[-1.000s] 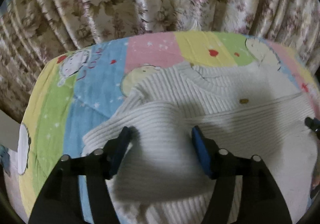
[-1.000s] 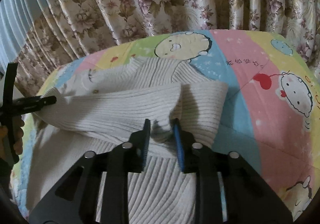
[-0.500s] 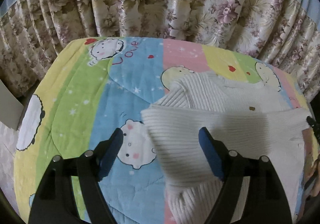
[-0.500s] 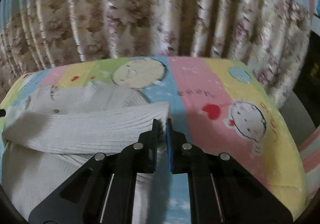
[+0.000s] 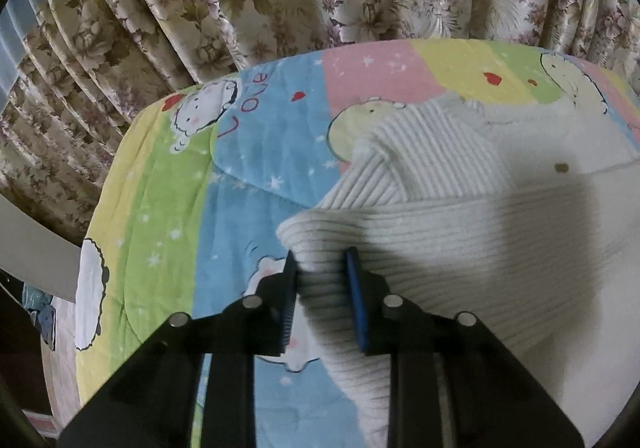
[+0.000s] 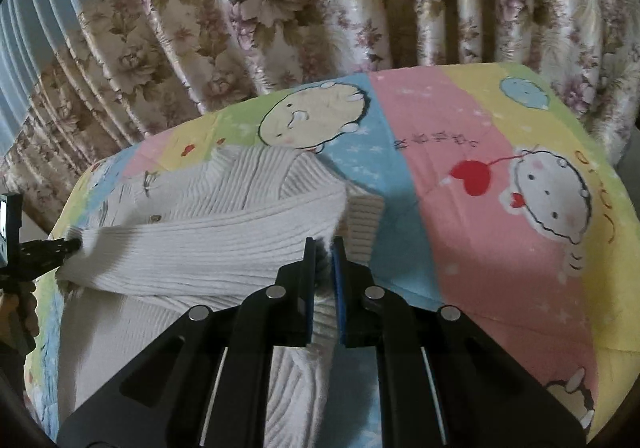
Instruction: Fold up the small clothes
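You have the sweater pinched at both ends of its fold — left gripper and right gripper both clamped on knit. Carry the fold level toward the blanket's far edge, keeping it taut.

A bed carries everything here, covered by a quilted cartoon blanket in pastel blocks of yellow, green, blue and pink, printed with round-faced characters, red hearts and small white stars. Directly on the blanket lies a cream ribbed sweater, its collar end towards the far edge of the bed. One band of the knit is folded across the sweater's body, just below a small brown button. Blanket shows bare on both sides of the sweater.
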`<state>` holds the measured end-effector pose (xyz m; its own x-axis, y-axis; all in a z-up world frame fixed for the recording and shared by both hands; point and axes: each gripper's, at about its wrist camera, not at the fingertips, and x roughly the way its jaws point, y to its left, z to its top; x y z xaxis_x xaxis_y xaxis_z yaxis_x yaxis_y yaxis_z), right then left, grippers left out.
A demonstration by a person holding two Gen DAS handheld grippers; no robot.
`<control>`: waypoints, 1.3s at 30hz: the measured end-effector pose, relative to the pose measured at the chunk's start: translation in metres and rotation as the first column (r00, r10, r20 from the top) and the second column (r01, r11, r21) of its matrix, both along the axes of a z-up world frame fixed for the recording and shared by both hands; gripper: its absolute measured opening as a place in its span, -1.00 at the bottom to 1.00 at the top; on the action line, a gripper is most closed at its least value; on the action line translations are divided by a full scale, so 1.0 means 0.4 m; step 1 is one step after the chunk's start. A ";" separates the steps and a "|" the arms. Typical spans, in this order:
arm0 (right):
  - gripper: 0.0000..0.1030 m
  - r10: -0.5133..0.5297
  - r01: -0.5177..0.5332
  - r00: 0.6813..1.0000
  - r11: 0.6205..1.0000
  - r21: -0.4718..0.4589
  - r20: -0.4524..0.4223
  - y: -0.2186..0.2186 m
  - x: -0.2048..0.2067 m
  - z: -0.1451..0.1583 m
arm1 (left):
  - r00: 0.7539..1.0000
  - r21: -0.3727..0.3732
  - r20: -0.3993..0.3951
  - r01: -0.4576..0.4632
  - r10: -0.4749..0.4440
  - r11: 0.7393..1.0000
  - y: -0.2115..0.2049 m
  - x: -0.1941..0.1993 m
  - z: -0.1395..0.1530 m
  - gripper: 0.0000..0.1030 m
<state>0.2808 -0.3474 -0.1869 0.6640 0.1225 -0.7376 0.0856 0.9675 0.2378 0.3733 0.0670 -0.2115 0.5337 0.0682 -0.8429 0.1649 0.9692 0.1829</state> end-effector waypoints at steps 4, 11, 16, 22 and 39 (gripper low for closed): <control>-0.79 -0.021 0.020 0.998 0.999 -0.026 -0.067 -0.007 0.018 -0.039 | 1.000 -0.092 -0.009 0.015 -0.016 0.996 0.036 -0.001 -0.002 -0.47; -0.14 -0.033 0.033 0.999 0.999 0.021 -0.022 -0.027 -0.051 0.003 | 0.997 -0.127 0.028 0.069 -0.066 0.989 0.033 -0.038 0.040 0.13; -0.13 0.036 -0.034 0.999 0.997 -0.071 0.035 0.049 -0.068 0.038 | 0.996 -0.187 0.055 0.082 -0.073 0.979 -0.025 -0.078 0.090 0.33; -0.13 0.157 -0.149 0.987 0.976 -0.156 0.043 0.207 -0.002 -0.002 | 1.000 -0.181 0.015 0.009 -0.006 0.983 -0.140 -0.069 0.037 0.38; 0.10 0.022 -0.021 1.000 0.993 -0.113 0.005 0.021 -0.080 -0.032 | 0.999 -0.102 0.038 0.038 -0.034 0.994 -0.129 -0.091 0.002 0.45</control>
